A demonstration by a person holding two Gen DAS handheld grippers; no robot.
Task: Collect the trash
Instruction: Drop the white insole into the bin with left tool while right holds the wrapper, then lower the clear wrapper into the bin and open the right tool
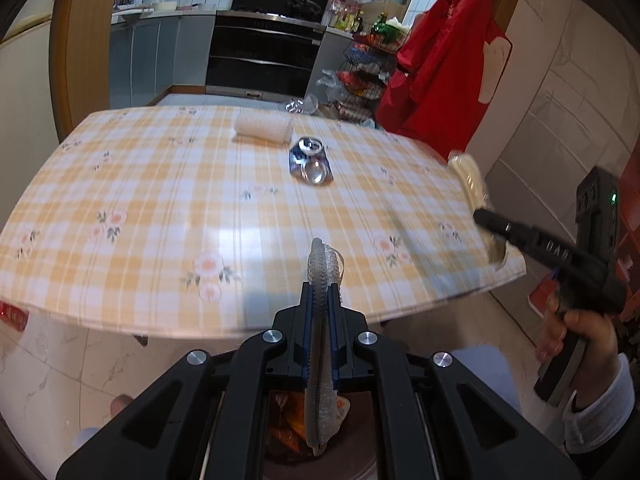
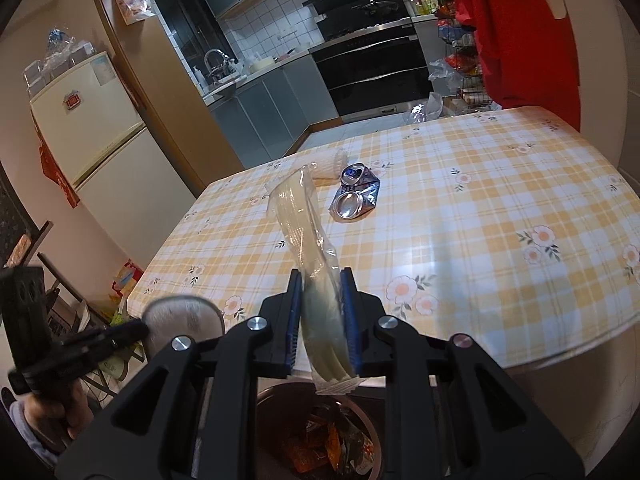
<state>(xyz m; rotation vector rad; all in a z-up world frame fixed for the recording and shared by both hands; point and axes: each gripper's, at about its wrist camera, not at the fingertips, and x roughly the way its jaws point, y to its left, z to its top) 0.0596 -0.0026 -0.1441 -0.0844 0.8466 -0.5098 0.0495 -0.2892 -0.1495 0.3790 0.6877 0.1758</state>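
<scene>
Trash bin sits right under both grippers, off the table's near edge. Left gripper pinches a flat mesh disc; right gripper clamps plastic-wrapped cutlery. Crushed can lies mid-table.

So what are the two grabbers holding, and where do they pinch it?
The left gripper pinches a flattened grey mesh wrapper across its middle. The right gripper pinches a clear plastic sleeve near its lower end.

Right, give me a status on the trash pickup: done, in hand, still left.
Done: orange wrappers already lie in the round brown bin. In hand: the left gripper pinches a flat grey mesh-textured wrapper, the right gripper a clear plastic sleeve of pale cups, both above the bin. Left: the crushed silver-blue can and the fallen whitish ribbed cup on the checked tablecloth.
</scene>
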